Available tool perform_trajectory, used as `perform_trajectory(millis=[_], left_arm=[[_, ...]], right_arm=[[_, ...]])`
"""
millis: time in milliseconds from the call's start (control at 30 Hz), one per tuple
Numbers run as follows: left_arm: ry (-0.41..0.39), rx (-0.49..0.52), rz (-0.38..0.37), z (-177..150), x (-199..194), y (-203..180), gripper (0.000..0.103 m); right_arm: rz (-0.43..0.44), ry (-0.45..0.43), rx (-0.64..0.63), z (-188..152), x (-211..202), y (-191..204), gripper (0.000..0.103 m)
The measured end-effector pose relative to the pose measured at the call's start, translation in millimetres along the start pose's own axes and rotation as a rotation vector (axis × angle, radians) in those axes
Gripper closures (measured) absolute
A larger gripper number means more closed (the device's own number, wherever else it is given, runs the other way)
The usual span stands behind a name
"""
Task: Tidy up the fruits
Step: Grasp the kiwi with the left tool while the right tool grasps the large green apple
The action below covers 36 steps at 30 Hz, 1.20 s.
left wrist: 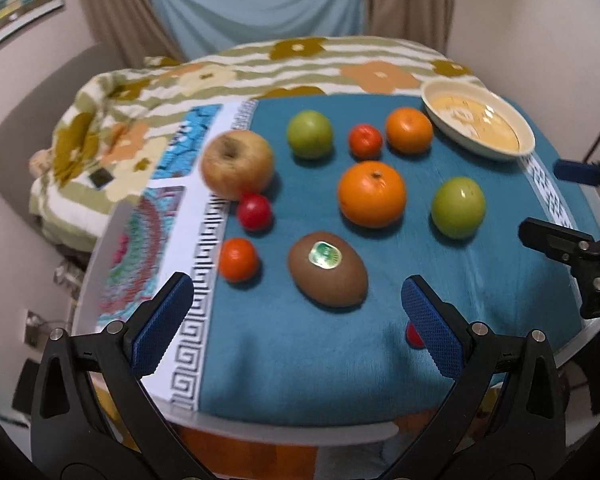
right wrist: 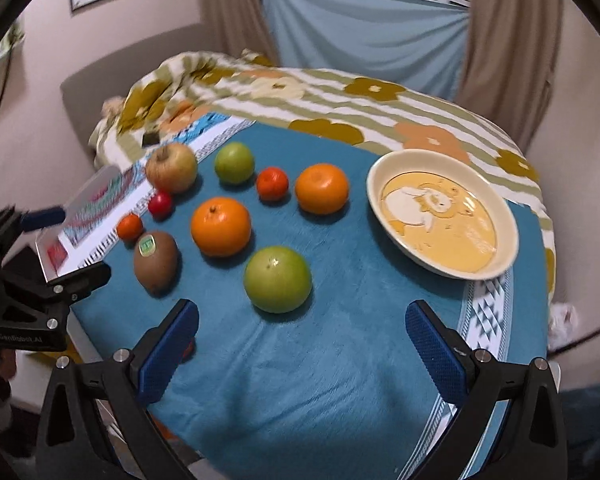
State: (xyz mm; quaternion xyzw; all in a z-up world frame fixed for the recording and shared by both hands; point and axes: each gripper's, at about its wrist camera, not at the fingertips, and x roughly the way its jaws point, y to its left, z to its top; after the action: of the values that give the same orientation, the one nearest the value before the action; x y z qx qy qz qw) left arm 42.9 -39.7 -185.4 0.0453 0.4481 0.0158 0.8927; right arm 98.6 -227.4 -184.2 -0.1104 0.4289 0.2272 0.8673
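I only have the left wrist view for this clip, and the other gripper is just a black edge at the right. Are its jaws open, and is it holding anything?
Observer: The right gripper has its jaws wide open and empty, above the blue cloth.
Operator: What lies straight ahead of it?
Observer: The nearer green fruit sits just beyond the fingertips, centred between them and untouched.
Operator: My view blurs the bowl. Is anything in it?
Observer: There is no fruit in the bowl. It shows only a printed cartoon animal on yellow.
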Motion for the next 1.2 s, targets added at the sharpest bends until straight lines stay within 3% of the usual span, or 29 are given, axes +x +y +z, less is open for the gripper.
perform_trajectory(millis=[167,333,467,700,833,1067,1200], left_arm=[[0.047,0.042,-0.042,-1,30,-7,0.000],[0.105,0.060,-0.080,-4,51,-11,0.013],[0.123,0.062,-0.095,-3,59,-10,0.018],[0.156,0.056,-0.151,0,70,-8,0.036],[0.157,0.057,-0.161,1,70,-10,0.039],[0.163,0.038,-0.159,-1,68,-3,0.041],[0.166,0.033,-0.153,-4,66,2,0.041]], right_arm=[[0.045,0.046,-0.004,-2,24,-2,0.000],[0.066,0.093,-0.008,0,44,-1,0.009],[0.075,0.110,-0.001,0,54,-2,0.010],[0.101,0.131,0.011,2,66,-5,0.017],[0.121,0.137,0.008,3,70,-6,0.027],[0.128,0.133,-0.013,8,73,1,0.029],[0.123,0.129,-0.031,10,74,5,0.037]])
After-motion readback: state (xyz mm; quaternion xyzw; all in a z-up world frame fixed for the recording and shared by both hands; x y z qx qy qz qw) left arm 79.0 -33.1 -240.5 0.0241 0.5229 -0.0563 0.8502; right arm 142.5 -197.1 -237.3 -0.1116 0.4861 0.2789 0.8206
